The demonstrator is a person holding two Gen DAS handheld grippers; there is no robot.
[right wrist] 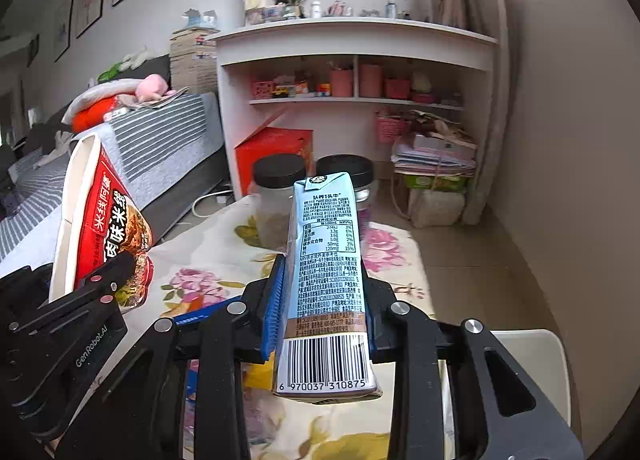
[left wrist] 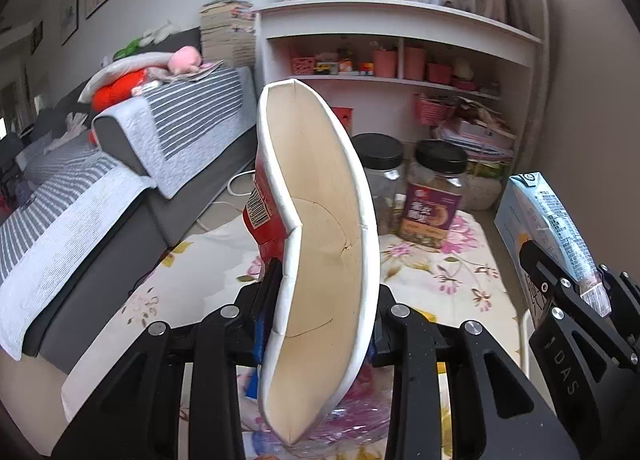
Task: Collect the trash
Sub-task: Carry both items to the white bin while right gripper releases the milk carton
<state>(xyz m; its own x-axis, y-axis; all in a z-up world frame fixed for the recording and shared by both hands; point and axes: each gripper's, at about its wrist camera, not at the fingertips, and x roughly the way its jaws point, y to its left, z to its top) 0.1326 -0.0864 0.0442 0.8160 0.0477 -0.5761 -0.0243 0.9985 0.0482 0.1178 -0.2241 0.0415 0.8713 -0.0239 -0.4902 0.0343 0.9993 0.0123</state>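
Observation:
My left gripper (left wrist: 320, 300) is shut on a squashed red paper noodle bowl (left wrist: 320, 260), whose cream inside faces the camera and which is lifted above the floral tablecloth (left wrist: 432, 260). In the right wrist view the same noodle bowl (right wrist: 112, 236) shows at the left, pinched by the left gripper (right wrist: 116, 272). My right gripper (right wrist: 324, 300) is shut on a pale blue milk carton (right wrist: 326, 280), its barcode end toward the camera. From the left wrist view, that milk carton (left wrist: 548, 219) and the right gripper (left wrist: 576, 280) appear at the right edge.
Two black-lidded plastic jars (left wrist: 436, 195) (left wrist: 380, 175) stand at the table's far end. A grey striped sofa (left wrist: 120, 179) runs along the left. A white shelf unit (right wrist: 360, 71) with pink pots fills the back, a red box (right wrist: 276, 151) and stacked papers (right wrist: 436, 155) at its foot.

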